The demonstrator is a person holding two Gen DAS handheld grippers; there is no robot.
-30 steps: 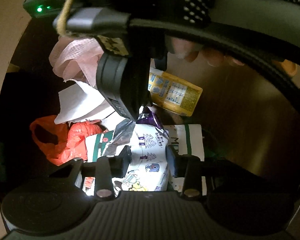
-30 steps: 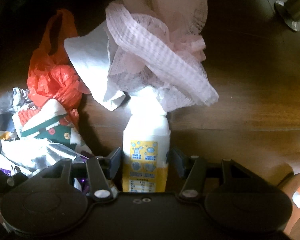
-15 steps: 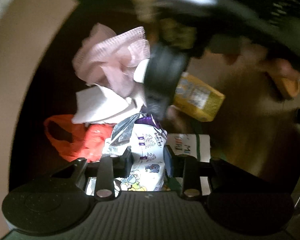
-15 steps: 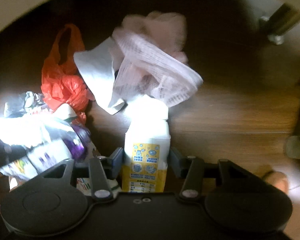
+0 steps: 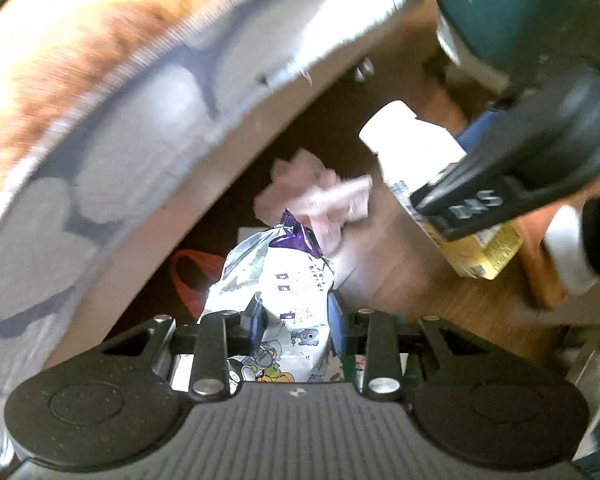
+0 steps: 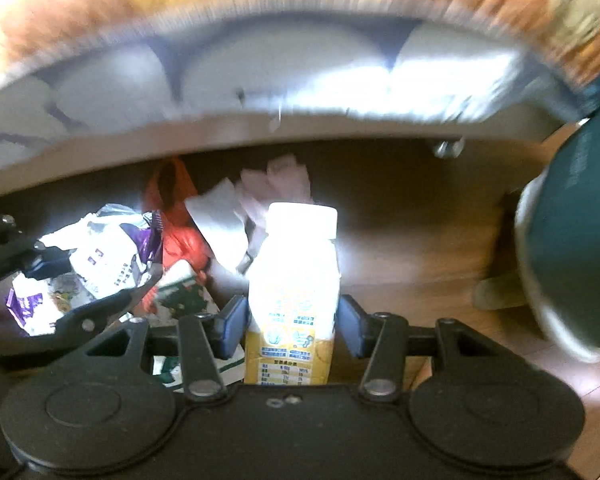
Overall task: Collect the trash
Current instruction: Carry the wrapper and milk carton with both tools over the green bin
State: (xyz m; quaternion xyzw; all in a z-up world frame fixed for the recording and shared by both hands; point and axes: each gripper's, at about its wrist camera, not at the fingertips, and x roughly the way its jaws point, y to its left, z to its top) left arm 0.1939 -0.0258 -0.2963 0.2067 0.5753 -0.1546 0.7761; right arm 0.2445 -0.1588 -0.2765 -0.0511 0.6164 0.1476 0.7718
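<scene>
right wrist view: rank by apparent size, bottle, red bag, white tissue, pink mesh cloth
1. bottle, though it is nearest the camera, so unsure.
2. red bag.
3. white tissue and pink mesh cloth look alike; both partly hidden.

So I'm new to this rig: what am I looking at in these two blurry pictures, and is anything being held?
No robot here: a person carries a hand-held gripper in each hand, each with a fisheye camera looking along its jaws. The left-hand view shows the left gripper shut on a crinkled snack wrapper. The right-hand view shows the right gripper with its jaws on either side of a white and yellow bottle, which it seems to hold. On the dark wooden floor lie an orange plastic bag, white paper and pink netting. The pale patterned edge above is too blurred to identify.
</scene>
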